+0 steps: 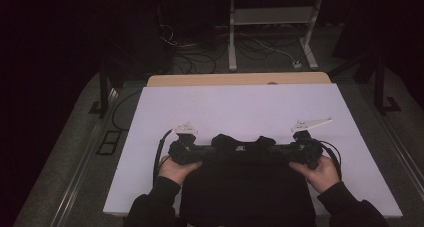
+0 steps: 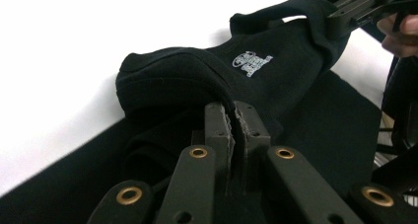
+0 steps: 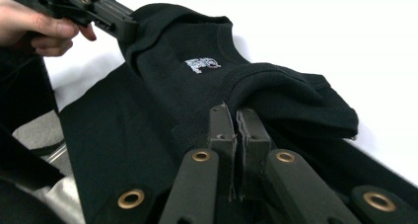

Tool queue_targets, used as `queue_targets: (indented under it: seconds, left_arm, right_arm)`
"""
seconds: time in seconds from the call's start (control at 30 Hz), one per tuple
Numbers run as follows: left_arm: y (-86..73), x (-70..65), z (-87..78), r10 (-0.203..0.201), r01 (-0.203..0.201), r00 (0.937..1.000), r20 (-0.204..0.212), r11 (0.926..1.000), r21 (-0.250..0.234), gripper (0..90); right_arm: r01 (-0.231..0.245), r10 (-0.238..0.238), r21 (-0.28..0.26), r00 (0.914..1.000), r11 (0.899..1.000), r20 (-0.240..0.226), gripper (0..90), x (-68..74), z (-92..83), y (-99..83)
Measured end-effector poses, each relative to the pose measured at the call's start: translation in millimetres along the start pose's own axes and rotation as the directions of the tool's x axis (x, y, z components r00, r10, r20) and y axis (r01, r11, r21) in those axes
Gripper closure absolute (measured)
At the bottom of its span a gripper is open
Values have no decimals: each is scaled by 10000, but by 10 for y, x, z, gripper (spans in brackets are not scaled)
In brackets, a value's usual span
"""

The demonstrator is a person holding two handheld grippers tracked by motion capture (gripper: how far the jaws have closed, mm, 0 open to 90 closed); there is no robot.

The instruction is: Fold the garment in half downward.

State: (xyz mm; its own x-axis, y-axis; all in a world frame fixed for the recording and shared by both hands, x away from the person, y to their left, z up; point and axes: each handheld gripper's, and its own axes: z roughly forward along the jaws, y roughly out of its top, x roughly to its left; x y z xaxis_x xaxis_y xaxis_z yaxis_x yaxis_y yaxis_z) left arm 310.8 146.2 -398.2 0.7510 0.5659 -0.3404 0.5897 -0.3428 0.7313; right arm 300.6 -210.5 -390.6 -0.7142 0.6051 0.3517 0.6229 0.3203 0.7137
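Left gripper view, jaws: the left gripper [image 2: 235,116] has its two black jaws pinched together on a fold of the black sweatshirt [image 2: 276,81], cloth caught between the pads.
Right gripper view, jaws: the right gripper [image 3: 234,120] is likewise clamped on a fold of the same garment.
Sweatshirt against the jaws: it bunches just beyond each pair of jaws; the small white neck label [image 3: 202,64] lies between the two grips.
Sweatshirt's lie: its collar end is away from the person, its body running back toward them and over the near edge of the white table cover [image 1: 240,107].
Long axis: from the person outward, as far as the high view tells.
Hands: the left hand [image 1: 175,169] and right hand [image 1: 320,173] flank the sweatshirt.
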Motion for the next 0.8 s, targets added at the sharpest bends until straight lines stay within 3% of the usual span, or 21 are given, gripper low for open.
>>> queue_targets:
  seconds: [0.6, 0.8]
  left_arm:
    - [-239, -174, 68, 313, -353, 9987, 398, 9940, 1033, 842]
    - [-284, -198, 86, 445, -559, 9965, 712, 9845, 1664, 840]
  right_arm:
    - [-15, 37, 1030, 9998, 9947, -208, 854, 94, 34, -277]
    - [-60, 108, 1425, 9994, 9898, -328, 852, 164, 47, -358]
